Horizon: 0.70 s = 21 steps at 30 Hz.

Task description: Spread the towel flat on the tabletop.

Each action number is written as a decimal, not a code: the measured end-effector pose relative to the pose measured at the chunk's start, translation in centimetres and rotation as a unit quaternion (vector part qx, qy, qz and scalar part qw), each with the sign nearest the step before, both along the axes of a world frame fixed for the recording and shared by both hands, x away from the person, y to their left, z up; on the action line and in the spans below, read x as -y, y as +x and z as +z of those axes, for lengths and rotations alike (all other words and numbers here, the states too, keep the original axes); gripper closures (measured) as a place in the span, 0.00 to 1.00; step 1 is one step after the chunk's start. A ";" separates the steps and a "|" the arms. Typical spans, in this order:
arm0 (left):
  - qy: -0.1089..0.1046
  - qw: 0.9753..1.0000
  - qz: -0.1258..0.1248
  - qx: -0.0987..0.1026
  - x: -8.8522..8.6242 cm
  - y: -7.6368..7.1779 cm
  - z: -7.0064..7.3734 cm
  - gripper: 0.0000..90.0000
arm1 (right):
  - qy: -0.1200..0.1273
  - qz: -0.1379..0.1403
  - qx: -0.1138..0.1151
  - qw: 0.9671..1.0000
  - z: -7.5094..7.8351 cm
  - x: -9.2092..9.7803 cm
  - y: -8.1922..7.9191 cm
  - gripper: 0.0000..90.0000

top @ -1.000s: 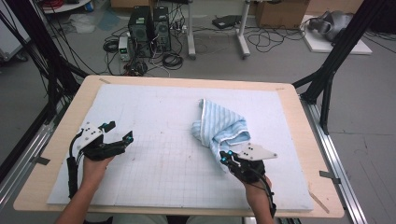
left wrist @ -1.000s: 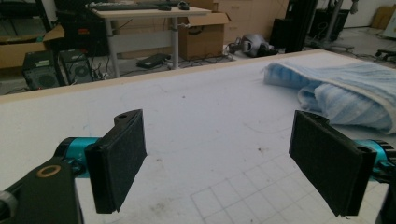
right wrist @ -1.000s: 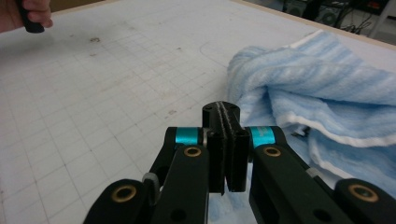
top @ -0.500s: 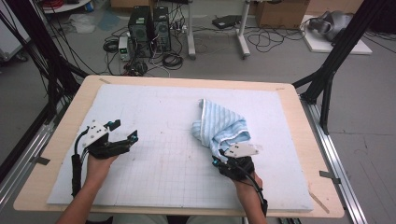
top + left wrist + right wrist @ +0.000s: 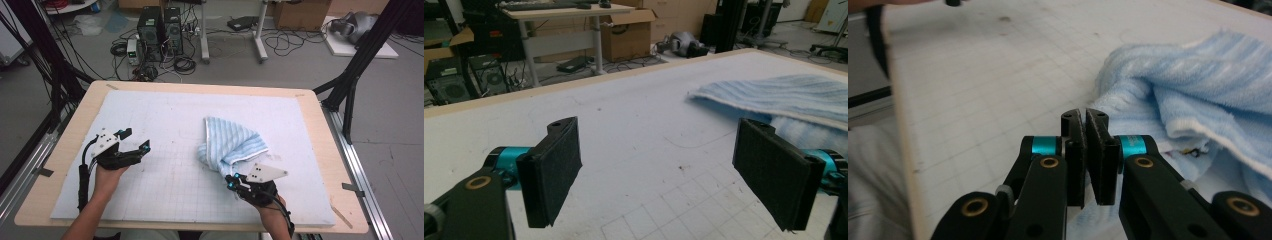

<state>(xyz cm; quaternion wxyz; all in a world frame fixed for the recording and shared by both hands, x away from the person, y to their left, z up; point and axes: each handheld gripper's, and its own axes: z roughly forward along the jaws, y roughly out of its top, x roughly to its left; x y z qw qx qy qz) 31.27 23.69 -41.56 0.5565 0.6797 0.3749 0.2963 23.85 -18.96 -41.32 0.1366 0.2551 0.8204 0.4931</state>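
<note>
A light blue striped towel [image 5: 231, 142] lies crumpled on the white gridded mat [image 5: 165, 115], right of centre. My right gripper [image 5: 234, 181] rests at the towel's near edge and points left. In the right gripper view that gripper [image 5: 1084, 119] is shut, pads together with nothing seen between them, and the towel [image 5: 1198, 80] bunches just past and to the right of the tips. My left gripper [image 5: 135, 140] is held over the mat's left side, well apart from the towel. Its jaws stand wide open [image 5: 664, 165] and empty, with the towel [image 5: 784, 95] ahead to the right.
The mat covers a wooden table [image 5: 320, 135] with metal rails along both sides. Computer towers [image 5: 160, 25], cables and boxes sit on the floor beyond the far edge. Bare mat stretches between the two grippers.
My right gripper has swung its tips round to the left and shifted slightly nearer, at the towel's near edge. The towel and the left gripper have hardly moved.
</note>
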 end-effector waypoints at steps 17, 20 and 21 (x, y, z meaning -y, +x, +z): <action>-0.007 0.997 -0.077 -0.028 3.9 0.9 0.1 0.30 | 0.050 -0.085 -0.004 0.995 -0.1 4.1 -1.2 0.51; -0.008 0.994 -0.100 -0.029 5.4 1.3 0.5 0.31 | 0.063 -0.129 0.001 0.990 0.0 4.8 -0.8 0.43; -0.004 0.994 -0.107 -0.031 5.8 1.5 0.6 0.32 | 0.068 -0.146 0.005 0.987 0.0 5.2 -0.7 0.42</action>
